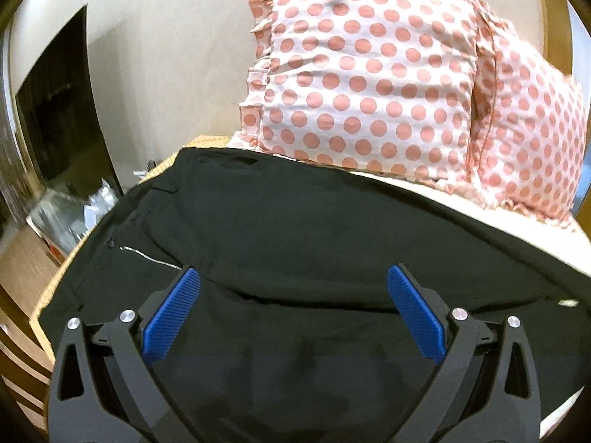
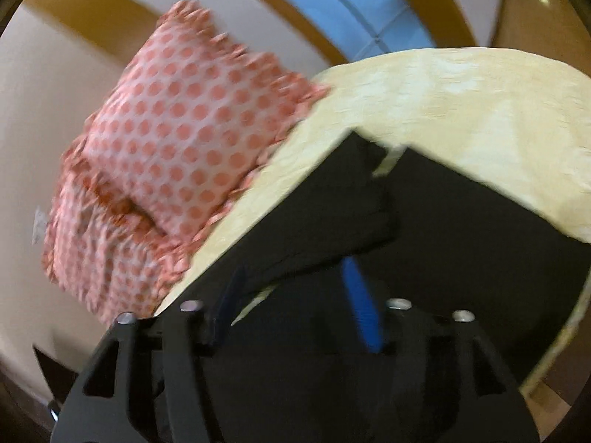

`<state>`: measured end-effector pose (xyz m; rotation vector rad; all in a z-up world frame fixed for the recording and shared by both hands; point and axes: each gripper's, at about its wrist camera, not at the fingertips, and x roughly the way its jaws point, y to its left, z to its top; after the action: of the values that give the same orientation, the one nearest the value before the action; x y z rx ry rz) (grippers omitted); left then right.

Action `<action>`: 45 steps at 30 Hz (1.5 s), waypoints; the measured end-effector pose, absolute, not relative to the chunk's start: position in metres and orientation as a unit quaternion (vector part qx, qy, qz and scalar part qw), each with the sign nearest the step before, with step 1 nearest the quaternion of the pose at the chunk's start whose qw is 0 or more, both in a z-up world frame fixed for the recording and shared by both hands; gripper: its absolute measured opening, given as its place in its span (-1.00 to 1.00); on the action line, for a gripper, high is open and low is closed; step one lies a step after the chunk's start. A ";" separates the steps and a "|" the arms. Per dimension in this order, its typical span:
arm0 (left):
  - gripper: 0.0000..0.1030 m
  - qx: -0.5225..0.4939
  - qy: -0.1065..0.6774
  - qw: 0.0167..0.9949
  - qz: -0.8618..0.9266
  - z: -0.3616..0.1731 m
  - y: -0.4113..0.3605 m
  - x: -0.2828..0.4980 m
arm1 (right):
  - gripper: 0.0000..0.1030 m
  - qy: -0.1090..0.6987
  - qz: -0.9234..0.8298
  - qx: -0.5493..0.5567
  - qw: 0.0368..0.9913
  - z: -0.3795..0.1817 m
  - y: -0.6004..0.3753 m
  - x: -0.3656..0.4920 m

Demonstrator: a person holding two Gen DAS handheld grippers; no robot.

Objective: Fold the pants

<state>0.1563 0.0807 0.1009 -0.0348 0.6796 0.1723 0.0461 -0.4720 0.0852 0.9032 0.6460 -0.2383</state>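
Observation:
Black pants [image 1: 295,229] lie spread on a cream bed cover [image 2: 461,110], waistband and zipper [image 1: 147,256] at the left. My left gripper [image 1: 293,277] is open and empty just above the pants, blue pads [image 1: 171,317] wide apart. In the right wrist view the pants [image 2: 461,221] show a folded leg end. My right gripper [image 2: 291,277] has its jaws partly closed around a bunched fold of the pants [image 2: 332,236], which passes between the blue pads [image 2: 360,310]. The view is blurred.
Two polka-dot pillows [image 1: 369,85] lean against the wall at the head of the bed, also in the right wrist view [image 2: 177,136]. A dark doorway [image 1: 59,122] and floor clutter [image 1: 74,214] lie left of the bed. A window [image 2: 343,3] is behind.

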 end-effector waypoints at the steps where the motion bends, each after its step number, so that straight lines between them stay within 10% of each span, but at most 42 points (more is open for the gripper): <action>1: 0.96 -0.009 0.335 0.938 0.084 0.098 0.078 0.157 | 0.16 0.312 -0.093 0.424 0.845 0.086 -0.463 0.057; 11: 0.96 0.013 0.342 0.936 0.076 0.085 0.075 0.162 | 0.10 0.408 -0.038 0.444 0.797 0.050 -0.423 0.132; 25: 0.96 -0.002 0.363 0.929 0.074 0.068 0.087 0.171 | -0.16 0.340 -0.158 0.485 0.790 0.056 -0.461 0.103; 32: 0.96 -0.004 0.367 0.926 0.084 0.067 0.091 0.174 | -0.35 0.319 -0.204 0.427 0.821 0.063 -0.472 0.102; 35: 0.96 0.002 0.368 0.926 0.087 0.070 0.092 0.176 | -0.91 0.335 -0.191 0.428 0.817 0.054 -0.479 0.113; 45: 0.96 -0.073 0.358 0.929 0.067 0.107 0.134 0.236 | -0.95 0.243 -0.160 0.402 0.868 0.087 -0.469 0.082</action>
<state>0.2365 0.1342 0.1074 -0.1488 0.7326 0.1364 0.0822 -0.4685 0.0875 0.8419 0.5093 -0.3345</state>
